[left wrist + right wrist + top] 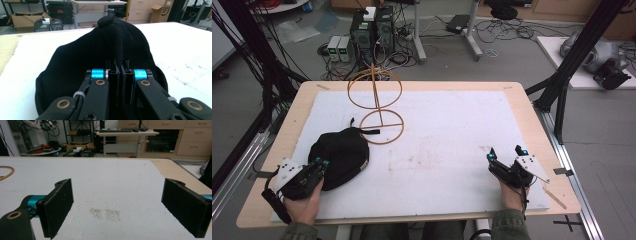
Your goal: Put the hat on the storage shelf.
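A black knitted cap [339, 155] lies on the white mat [452, 130] at the near left. My left gripper [321, 163] is at the cap's near edge, shut on a pinched fold of the fabric. In the left gripper view that fold of the cap [117, 45] rises between the closed jaws of the left gripper [119, 72]. My right gripper [506, 154] rests at the near right of the mat, open. The right gripper view has the right gripper [117, 205] with jaws far apart over bare mat, nothing between them.
A wooden stand [376, 102] of two hoops on an upright rod stands at the back left of the mat, just beyond the cap. The wooden table edge [532, 115] frames the mat. Computers and cables [372, 35] lie on the floor beyond the table.
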### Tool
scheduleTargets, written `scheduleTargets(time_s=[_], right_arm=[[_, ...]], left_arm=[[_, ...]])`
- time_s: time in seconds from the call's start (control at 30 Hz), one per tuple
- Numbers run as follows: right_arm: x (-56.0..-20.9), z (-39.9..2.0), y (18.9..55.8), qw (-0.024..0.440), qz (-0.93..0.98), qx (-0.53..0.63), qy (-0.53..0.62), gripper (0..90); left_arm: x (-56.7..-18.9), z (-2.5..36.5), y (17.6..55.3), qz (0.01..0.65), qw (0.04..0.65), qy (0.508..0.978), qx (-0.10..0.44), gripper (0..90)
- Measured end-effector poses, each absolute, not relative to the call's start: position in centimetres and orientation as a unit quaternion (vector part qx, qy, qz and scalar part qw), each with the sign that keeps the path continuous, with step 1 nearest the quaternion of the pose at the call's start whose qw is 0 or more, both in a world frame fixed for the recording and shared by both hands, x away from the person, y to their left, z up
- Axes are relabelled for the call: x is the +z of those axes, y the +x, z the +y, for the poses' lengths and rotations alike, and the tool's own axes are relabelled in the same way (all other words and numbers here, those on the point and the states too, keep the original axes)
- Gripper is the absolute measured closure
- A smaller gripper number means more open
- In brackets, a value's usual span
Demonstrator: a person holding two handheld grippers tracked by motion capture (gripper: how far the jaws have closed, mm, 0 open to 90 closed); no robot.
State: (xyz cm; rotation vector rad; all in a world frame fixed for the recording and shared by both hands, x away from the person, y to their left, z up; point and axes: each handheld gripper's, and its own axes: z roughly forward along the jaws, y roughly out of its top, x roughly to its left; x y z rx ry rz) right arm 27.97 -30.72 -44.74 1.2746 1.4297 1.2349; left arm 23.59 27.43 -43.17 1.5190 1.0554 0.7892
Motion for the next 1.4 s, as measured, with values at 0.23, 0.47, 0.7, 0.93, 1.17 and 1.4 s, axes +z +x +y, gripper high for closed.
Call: scheduleTargets(time_s=[0.23, 0.47, 0.7, 0.93, 1.17, 1.4], right_arm=[[-44.7, -30.7, 28.0, 0.417, 0.571, 0.491, 0.508, 9.7], [-44.7, -30.5, 27.9, 0.421, 0.569, 0.494, 0.505, 9.7], [-44.8, -30.4, 27.7, 0.418, 0.572, 0.495, 0.503, 9.7], [-44.8, -30.4, 27.8, 0.416, 0.570, 0.496, 0.505, 9.7], [-44.8, -30.2, 27.8, 0.419, 0.574, 0.495, 0.500, 9.7], [-44.8, -30.4, 27.7, 0.418, 0.574, 0.495, 0.501, 9.7]], left_arm=[[-42.5, 26.9, 23.6, 0.423, 0.535, 0.645, 0.345, 87.5], [-40.8, 26.7, 23.6, 0.403, 0.550, 0.635, 0.363, 87.5], [-39.5, 26.4, 23.4, 0.394, 0.565, 0.627, 0.365, 87.5], [-38.0, 25.9, 23.7, 0.382, 0.589, 0.607, 0.372, 87.6], [-34.5, 24.9, 24.0, 0.351, 0.594, 0.606, 0.395, 87.5], [-31.3, 24.4, 24.2, 0.330, 0.602, 0.596, 0.415, 87.5]])
